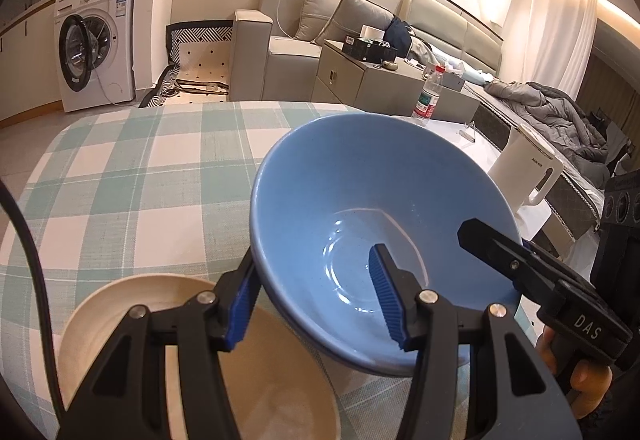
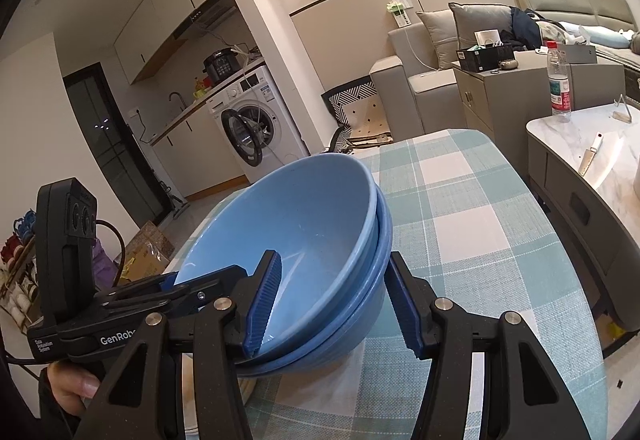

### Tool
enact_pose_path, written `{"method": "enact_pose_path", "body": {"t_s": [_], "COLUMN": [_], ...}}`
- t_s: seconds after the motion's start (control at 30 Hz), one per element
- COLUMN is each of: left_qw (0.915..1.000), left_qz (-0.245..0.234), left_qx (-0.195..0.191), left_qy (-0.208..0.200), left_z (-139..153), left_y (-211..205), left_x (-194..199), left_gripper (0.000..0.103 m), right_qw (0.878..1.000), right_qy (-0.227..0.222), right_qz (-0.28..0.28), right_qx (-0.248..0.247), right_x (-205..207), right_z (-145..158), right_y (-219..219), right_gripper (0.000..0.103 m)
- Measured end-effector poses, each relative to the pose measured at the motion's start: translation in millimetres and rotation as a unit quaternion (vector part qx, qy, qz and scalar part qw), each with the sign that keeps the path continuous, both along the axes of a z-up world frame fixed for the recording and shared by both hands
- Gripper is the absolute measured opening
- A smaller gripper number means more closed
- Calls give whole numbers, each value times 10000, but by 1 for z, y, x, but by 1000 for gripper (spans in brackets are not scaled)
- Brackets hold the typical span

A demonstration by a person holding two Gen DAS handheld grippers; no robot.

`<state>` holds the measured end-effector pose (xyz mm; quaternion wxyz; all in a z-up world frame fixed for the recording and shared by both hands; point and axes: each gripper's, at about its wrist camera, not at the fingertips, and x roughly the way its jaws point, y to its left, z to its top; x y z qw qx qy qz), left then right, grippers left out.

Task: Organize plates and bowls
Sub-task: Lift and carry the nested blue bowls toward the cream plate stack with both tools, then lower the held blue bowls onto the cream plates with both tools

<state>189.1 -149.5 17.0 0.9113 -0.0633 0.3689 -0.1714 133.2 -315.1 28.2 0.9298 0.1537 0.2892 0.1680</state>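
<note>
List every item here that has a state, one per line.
Blue bowls: nested stack, tilted, held off the table.
Left gripper: shut on the stack's rim.
Right gripper: shut on the opposite rim.
Cream plate: flat on the checked tablecloth.
Washing machine: door open.
Water bottle: upright, capped.
White kettle: upright, lid shut.

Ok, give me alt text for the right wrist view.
The right gripper clamps the rim of stacked blue bowls, tilted above a green checked tablecloth; the left gripper grips the opposite rim. A washing machine stands behind.
</note>
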Motion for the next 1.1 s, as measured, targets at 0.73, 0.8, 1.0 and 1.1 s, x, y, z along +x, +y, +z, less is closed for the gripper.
{"method": "enact_pose_path", "body": {"t_s": [0.73, 0.8, 1.0, 1.1], "left_qw": [9992, 9991, 9990, 9988], "left_qz": [358, 375, 394, 402], "left_qx": [-86, -84, -94, -112], "left_qy": [-127, -154, -209, -238], "left_z": [18, 19, 22, 25], "left_y": [41, 43, 50, 53], "left_x": [-35, -38, -46, -48], "left_gripper": [53, 53, 53, 53], "right_qw": [9985, 9984, 9976, 9974], "right_qy": [-173, -170, -177, -183], "right_qz": [503, 535, 663, 691], "right_qx": [-112, -108, -61, -60], "right_x": [-23, -24, -28, -30], "right_z": [30, 31, 36, 37], "right_y": [37, 40, 45, 47], "right_gripper": [55, 55, 55, 55]}}
